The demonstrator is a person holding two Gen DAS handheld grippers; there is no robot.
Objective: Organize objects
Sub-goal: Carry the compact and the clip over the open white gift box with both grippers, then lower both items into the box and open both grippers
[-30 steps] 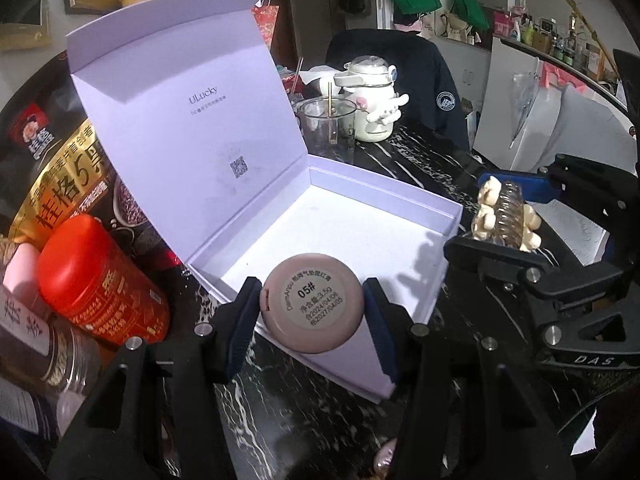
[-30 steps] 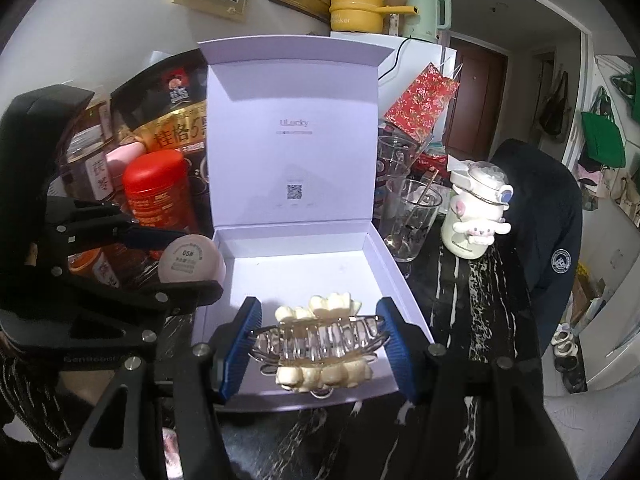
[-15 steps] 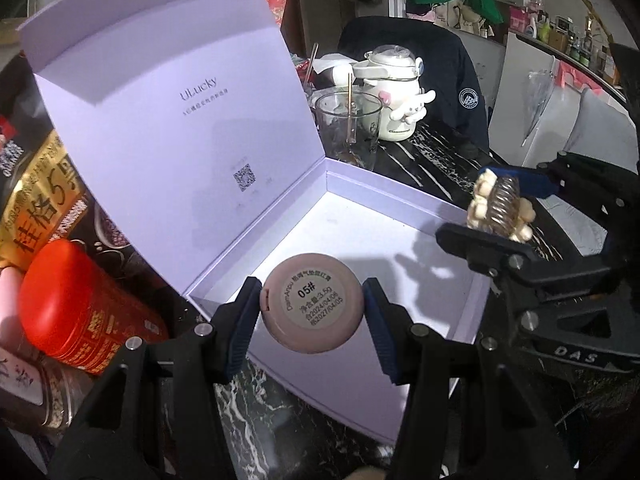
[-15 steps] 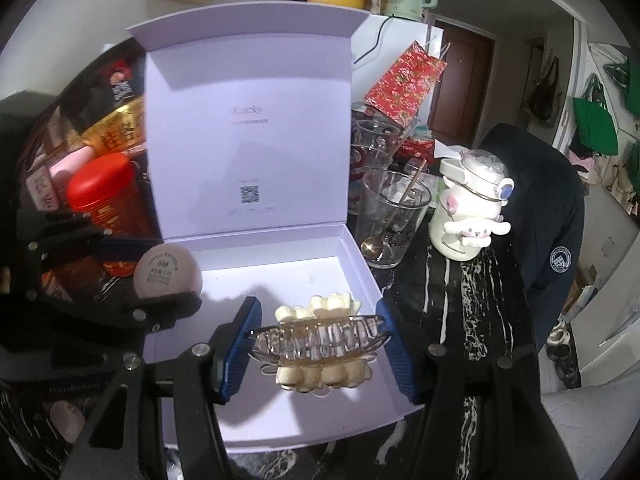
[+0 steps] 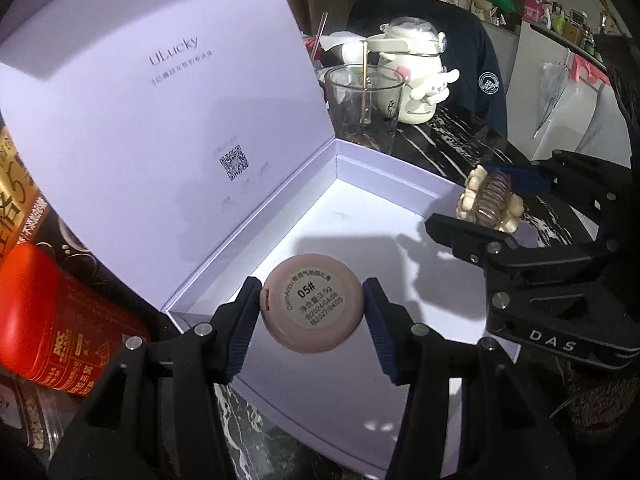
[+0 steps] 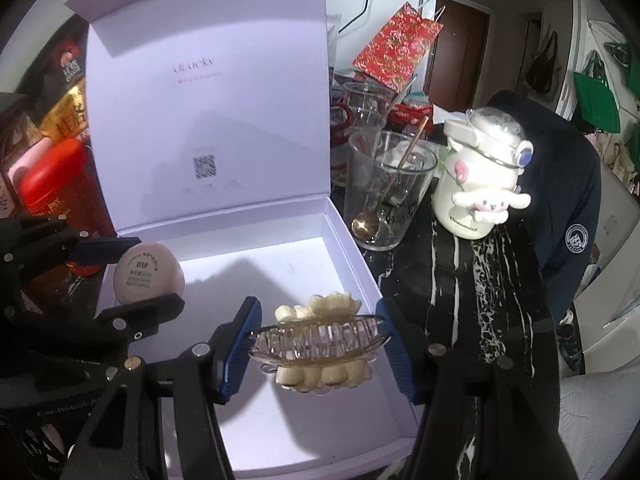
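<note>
Compact (image 5: 312,302) is clamped edge-on between the left gripper (image 5: 312,312) pads; hair clip (image 6: 320,338) is pinched end-to-end in the right gripper (image 6: 320,344). Vs a sec ago, both have been carried fwd and lowered: then they hung over the box (image 5: 404,174) front edge, now both are held over its white floor, compact at approx 9 o'clock, clip at 3. Neither is seen touching the floor yet. Judged: set-down is next. Glass (image 6: 386,196) and mug (image 6: 478,184) stand outside at 1 o'clock.
</note>
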